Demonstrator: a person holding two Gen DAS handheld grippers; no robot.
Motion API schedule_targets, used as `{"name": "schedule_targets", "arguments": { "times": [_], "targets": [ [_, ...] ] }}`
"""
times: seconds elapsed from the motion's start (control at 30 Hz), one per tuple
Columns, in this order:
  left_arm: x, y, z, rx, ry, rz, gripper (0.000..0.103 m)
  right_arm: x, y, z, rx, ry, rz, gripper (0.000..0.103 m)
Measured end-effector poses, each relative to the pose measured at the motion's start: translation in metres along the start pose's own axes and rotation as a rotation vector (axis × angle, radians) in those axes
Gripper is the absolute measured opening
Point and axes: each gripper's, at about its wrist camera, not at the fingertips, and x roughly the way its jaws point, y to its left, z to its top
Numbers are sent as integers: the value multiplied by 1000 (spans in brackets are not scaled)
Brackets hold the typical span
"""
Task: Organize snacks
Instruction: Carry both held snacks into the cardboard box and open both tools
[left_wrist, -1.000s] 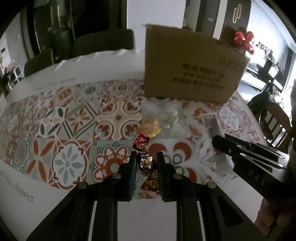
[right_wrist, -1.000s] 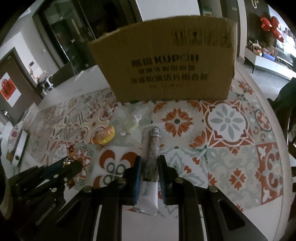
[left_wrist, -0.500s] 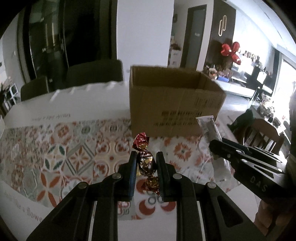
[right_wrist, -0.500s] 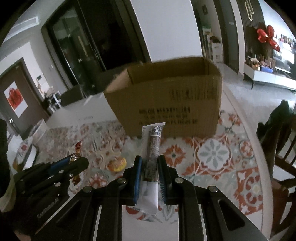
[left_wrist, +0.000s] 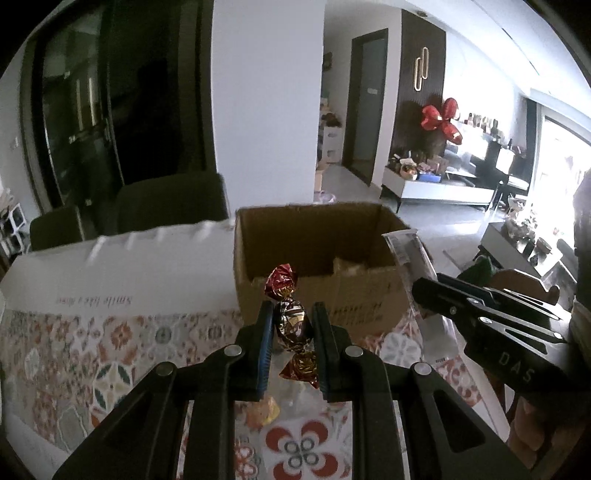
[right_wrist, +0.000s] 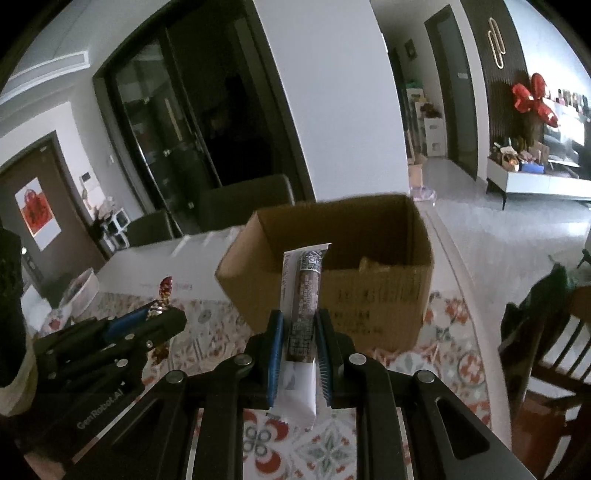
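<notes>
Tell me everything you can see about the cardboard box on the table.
The cardboard box is plain brown corrugated card with dark printed lettering on its near side, too blurred to read. It stands upright on the patterned tablecloth, open at the top. Inside, a pale object lies near the right, unclear what. Nothing grips the box: the left claw, holding a foil candy, and the right claw, holding a long snack stick, are both raised in front of it.

The open cardboard box (right_wrist: 332, 273) stands on the tablecloth (left_wrist: 110, 343), chairs (left_wrist: 170, 203) behind it, loose sweets (left_wrist: 262, 410) before it.
</notes>
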Motion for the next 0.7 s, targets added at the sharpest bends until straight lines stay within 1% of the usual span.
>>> {"name": "schedule_targets", "arguments": {
  "times": [0.13, 0.33, 0.5, 0.7],
  "targets": [
    [12, -4, 18, 19, -4, -9, 21, 4, -5, 19, 1, -15, -2, 19],
    [40, -7, 45, 34, 16, -37, 21, 21, -16, 46, 1, -18, -7, 19],
    [63, -10, 60, 43, 28, -40, 21, 40, -27, 63, 2, -10, -6, 19],
    [94, -15, 72, 47, 58, -39, 21, 66, -42, 74, 3, 11, -13, 19]
  ]
}}
